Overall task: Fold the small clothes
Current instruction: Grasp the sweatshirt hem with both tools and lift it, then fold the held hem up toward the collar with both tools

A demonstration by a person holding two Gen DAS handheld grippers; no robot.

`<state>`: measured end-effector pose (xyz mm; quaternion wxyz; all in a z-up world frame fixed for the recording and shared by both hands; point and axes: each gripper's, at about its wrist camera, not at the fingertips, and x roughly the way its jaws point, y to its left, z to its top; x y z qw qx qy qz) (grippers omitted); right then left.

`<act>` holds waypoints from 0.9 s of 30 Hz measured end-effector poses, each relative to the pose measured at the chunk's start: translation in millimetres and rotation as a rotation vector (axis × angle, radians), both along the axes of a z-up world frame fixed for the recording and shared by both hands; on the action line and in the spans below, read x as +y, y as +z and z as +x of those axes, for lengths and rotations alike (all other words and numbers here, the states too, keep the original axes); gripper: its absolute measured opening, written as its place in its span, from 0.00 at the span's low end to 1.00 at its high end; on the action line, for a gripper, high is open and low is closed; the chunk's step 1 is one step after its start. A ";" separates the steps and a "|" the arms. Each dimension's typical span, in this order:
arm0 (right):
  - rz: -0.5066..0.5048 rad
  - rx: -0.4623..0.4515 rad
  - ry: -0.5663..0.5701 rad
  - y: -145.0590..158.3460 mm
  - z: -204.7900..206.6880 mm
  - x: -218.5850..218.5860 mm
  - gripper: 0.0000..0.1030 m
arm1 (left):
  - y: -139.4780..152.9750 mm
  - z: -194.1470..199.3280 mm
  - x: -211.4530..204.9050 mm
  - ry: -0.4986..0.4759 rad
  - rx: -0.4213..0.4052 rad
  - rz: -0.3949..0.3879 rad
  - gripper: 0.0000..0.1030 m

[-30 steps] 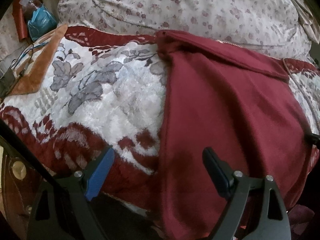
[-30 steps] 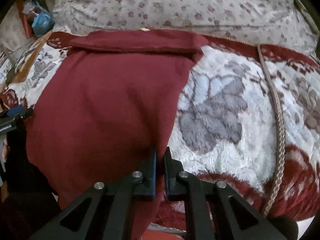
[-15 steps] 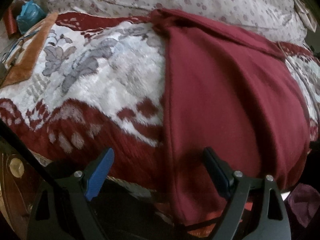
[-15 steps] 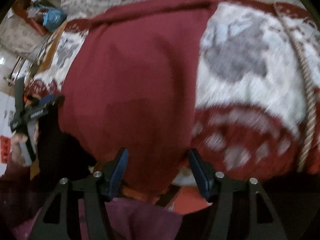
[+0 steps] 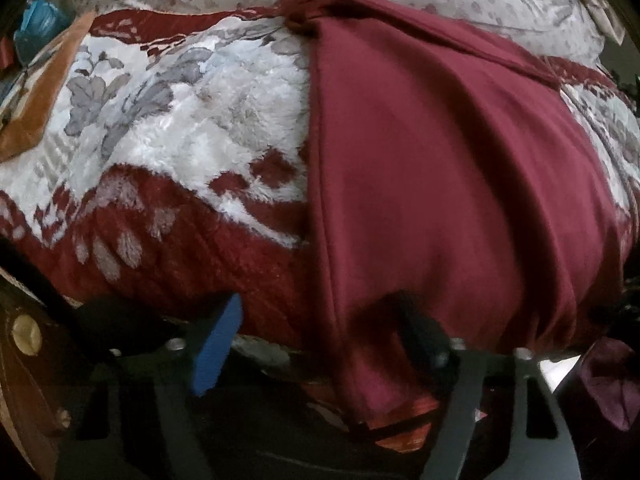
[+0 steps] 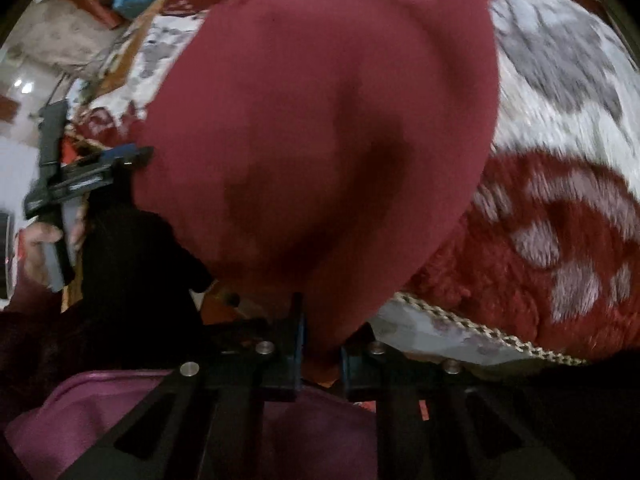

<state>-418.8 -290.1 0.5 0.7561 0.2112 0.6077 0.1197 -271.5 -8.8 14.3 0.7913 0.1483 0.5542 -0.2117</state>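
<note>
The left hand-held gripper point(image 5: 320, 344) sits at the bottom of the left wrist view, its jaws apart and just closing in, straddling the near hem of the maroon garment point(image 5: 440, 168) without yet pressing it. The garment lies lengthwise down the right half of the frame on a plush floral blanket point(image 5: 180, 128), its near edge hanging over the bed's side, likely so that both corners can be taken.

In the right wrist view, the right hand-held gripper point(image 6: 322, 344), bottom centre, has just closed and is clamped on the garment's lower corner. The left tool and the hand point(image 6: 40, 240) holding it show at the frame's left.
</note>
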 end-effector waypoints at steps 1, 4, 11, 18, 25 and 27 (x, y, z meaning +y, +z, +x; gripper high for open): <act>0.014 -0.012 0.001 3.7 -0.1 -0.6 0.14 | 2.6 -0.2 2.0 0.000 0.001 -0.001 0.54; 0.086 -0.080 -0.013 27.4 4.7 -7.7 0.14 | 14.1 2.6 11.0 0.014 0.032 -0.044 0.12; 0.169 -0.258 -0.076 77.8 28.9 -31.1 0.14 | 53.1 15.4 10.0 0.031 0.016 -0.164 0.06; 0.165 -0.379 -0.221 102.8 74.5 -70.6 0.14 | 106.9 69.3 -11.5 0.044 -0.113 -0.275 0.05; 0.157 -0.399 -0.335 98.2 134.5 -123.7 0.14 | 109.6 163.6 -56.0 0.120 -0.138 -0.354 0.00; 0.140 -0.387 -0.342 93.1 159.2 -128.3 0.14 | 104.3 180.9 -67.1 0.126 -0.131 -0.342 0.00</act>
